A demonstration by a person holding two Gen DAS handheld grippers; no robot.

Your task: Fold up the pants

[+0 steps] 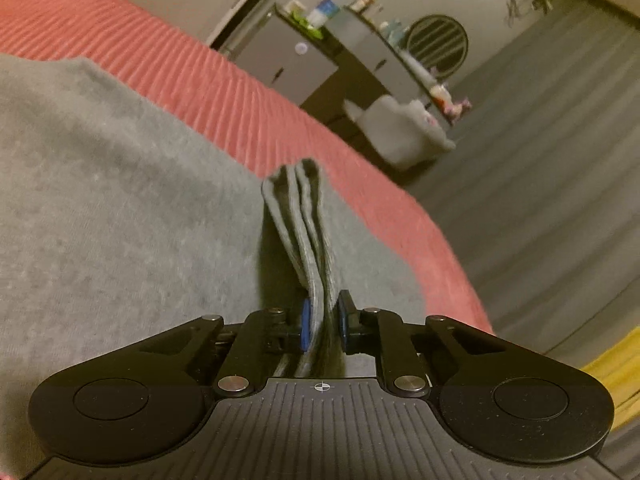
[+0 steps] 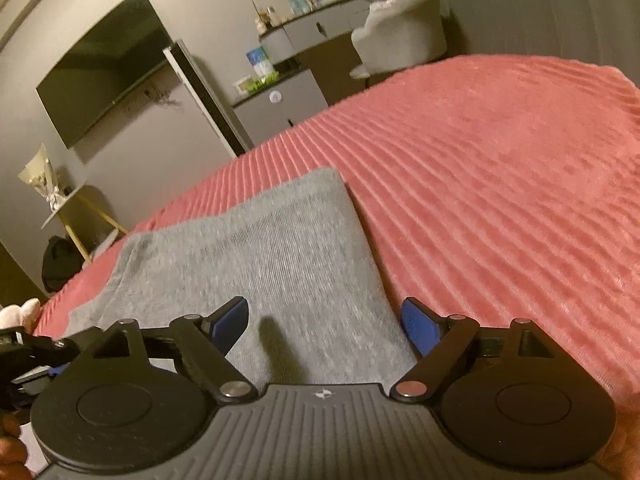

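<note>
Grey pants (image 1: 120, 208) lie on a ribbed red bedspread (image 1: 224, 92). My left gripper (image 1: 324, 320) is shut on a bunched, layered edge of the pants, which stands up between the blue pads (image 1: 306, 324) near the bed's right side. In the right wrist view the pants (image 2: 272, 256) lie flat in a folded rectangle on the bedspread (image 2: 500, 184). My right gripper (image 2: 326, 320) is open just above the pants, with nothing between its blue pads (image 2: 418, 330). The left gripper shows at that view's left edge (image 2: 28, 348).
Past the bed stand a grey dresser (image 1: 280, 60) with bottles, a pale upholstered chair (image 1: 400, 128), and a round mirror (image 1: 436, 46). A wall TV (image 2: 104, 64), a small side table (image 2: 76, 208) and a dark bag (image 2: 60, 260) are at the left. Grey floor lies beyond the bed edge.
</note>
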